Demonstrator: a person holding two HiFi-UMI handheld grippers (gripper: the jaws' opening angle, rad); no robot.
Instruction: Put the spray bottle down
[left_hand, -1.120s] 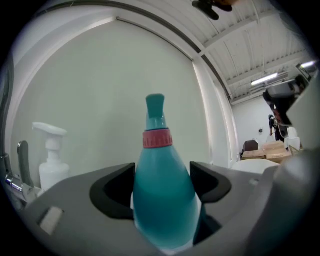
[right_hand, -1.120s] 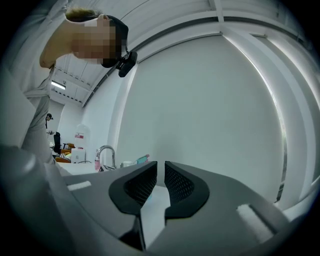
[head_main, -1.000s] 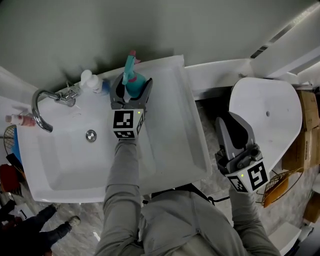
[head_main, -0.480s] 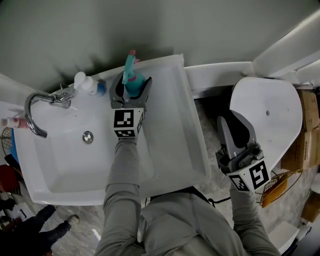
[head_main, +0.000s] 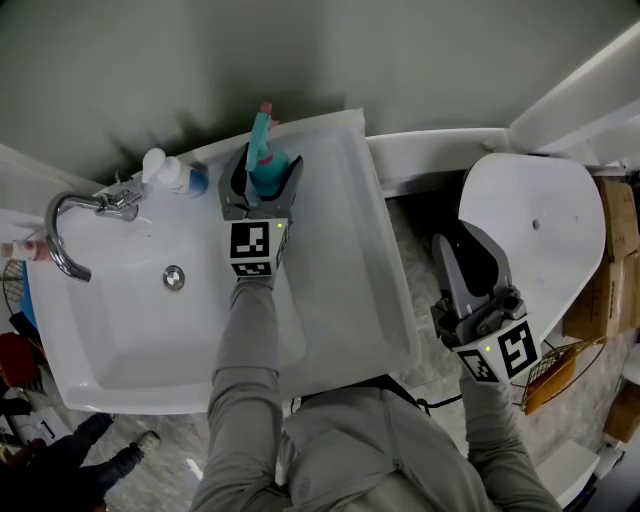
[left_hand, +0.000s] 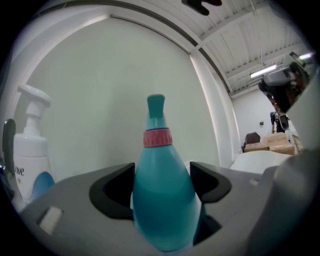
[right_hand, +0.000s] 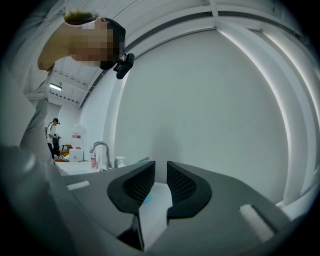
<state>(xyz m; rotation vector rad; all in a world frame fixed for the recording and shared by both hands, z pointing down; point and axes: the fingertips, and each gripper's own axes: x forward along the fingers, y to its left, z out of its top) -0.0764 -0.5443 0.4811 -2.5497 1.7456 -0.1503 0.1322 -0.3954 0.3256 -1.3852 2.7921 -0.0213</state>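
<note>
Two grippers, head view: the left gripper (head_main: 265, 170) reaches over the back right corner of the sink (head_main: 395, 300). The right gripper (head_main: 465, 262) hangs off to the side, past the sink's rim and near a rounded white lid (head_main: 540, 215).
Spray bottle, head view: the teal spray bottle (head_main: 262, 128) stands upright between the left jaws at the sink's back ledge. It is well right of the faucet (head_main: 60, 225) and near the soap pump (head_main: 160, 168).
Change, head view: over the last second the left gripper and the bottle have hardly shifted against the sink. Only the camera has drifted, sliding the faucet leftward in view. The right gripper has stayed where it was.
Left gripper view: both pads (left_hand: 112, 192) press the bottle's round body, one on each side, so the jaws are only as wide apart as the bottle. The soap pump stands to the left against the wall.
Right gripper view: the jaws are nearly together with a thin slit between them and hold nothing. The sink and faucet lie beyond.
Meaning for the task: the carrying looks finished. The bottle is probably at or just above the ledge, though its base is hidden. What likely remains is to open the left jaws and back away without tipping it.
</note>
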